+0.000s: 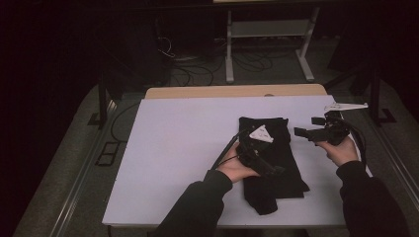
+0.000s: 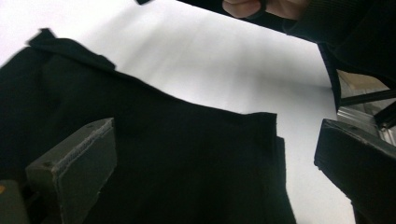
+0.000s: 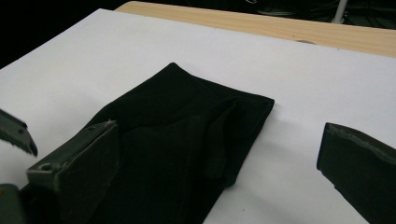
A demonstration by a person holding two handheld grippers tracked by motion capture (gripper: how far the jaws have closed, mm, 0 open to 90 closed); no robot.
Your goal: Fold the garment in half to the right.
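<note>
A black folded garment (image 1: 271, 195) lies on the white table (image 1: 178, 148), right of its middle. My left gripper (image 1: 275, 171) hovers over the cloth's middle, jaws pointing toward the near right. In the left gripper view its jaws stand wide open (image 2: 215, 163) just above the garment (image 2: 187, 154), with nothing between them. My right gripper (image 1: 305, 126) hangs beside the garment's far right edge, pointing left. Its jaws are wide open (image 3: 215, 158) in the right gripper view, facing the garment's folded end (image 3: 187, 121) without touching it.
A wooden strip (image 1: 237, 91) runs along the table's far edge. Beyond it stand a white-legged bench (image 1: 269, 29) and loose floor cables (image 1: 197, 69). Dark metal framing (image 2: 364, 98) lies past the table's right side. Bare white surface spreads left of the garment.
</note>
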